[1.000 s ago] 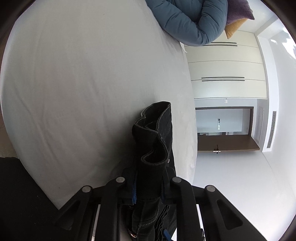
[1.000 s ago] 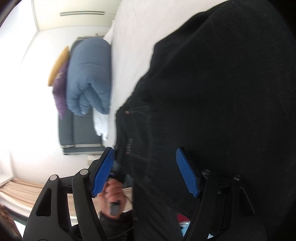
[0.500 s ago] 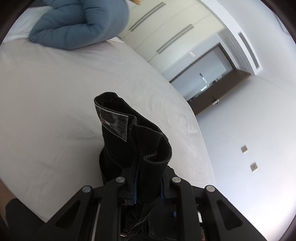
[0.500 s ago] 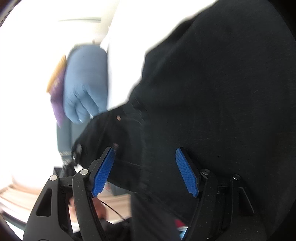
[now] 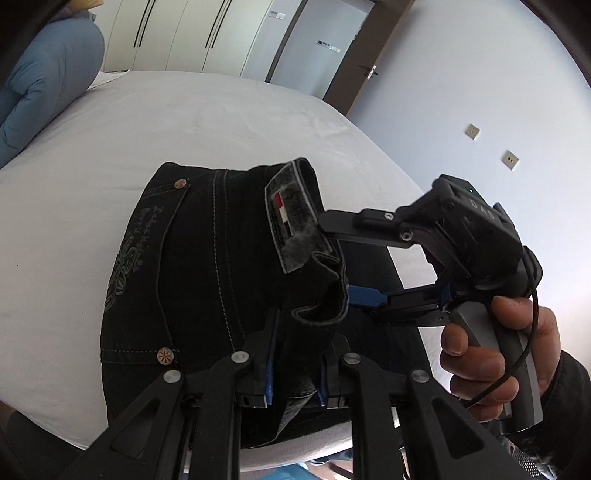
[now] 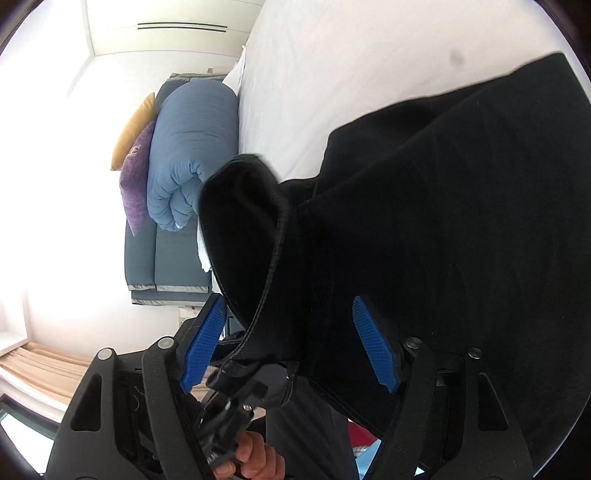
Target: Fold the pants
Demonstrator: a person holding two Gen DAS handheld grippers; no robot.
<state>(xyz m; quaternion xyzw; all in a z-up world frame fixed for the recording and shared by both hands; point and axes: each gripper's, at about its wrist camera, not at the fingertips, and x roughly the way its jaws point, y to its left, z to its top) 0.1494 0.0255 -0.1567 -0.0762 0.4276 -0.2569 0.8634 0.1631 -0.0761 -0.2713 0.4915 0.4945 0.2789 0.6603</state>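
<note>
Black jeans (image 5: 192,266) lie bunched on the white bed (image 5: 184,122), back pocket and leather waist patch (image 5: 291,221) facing up. My left gripper (image 5: 295,376) is shut on a fold of the waistband, near the bed's front edge. My right gripper (image 5: 334,262) comes in from the right, open, its jaws straddling the raised waistband. In the right wrist view the right gripper (image 6: 288,343) is open with the blue pads (image 6: 373,343) wide apart around the black fabric (image 6: 443,221). The left gripper's body shows below it.
A rolled blue duvet (image 5: 40,88) lies at the bed's head, also in the right wrist view (image 6: 188,151), with purple and yellow cushions (image 6: 136,177). White wardrobes (image 5: 192,33) and a door (image 5: 354,55) stand beyond the bed.
The left gripper swung round with the waistband and brought it down to the bed near the right gripper. The right gripper stayed open; the waistband edge now sits between its jaws.
</note>
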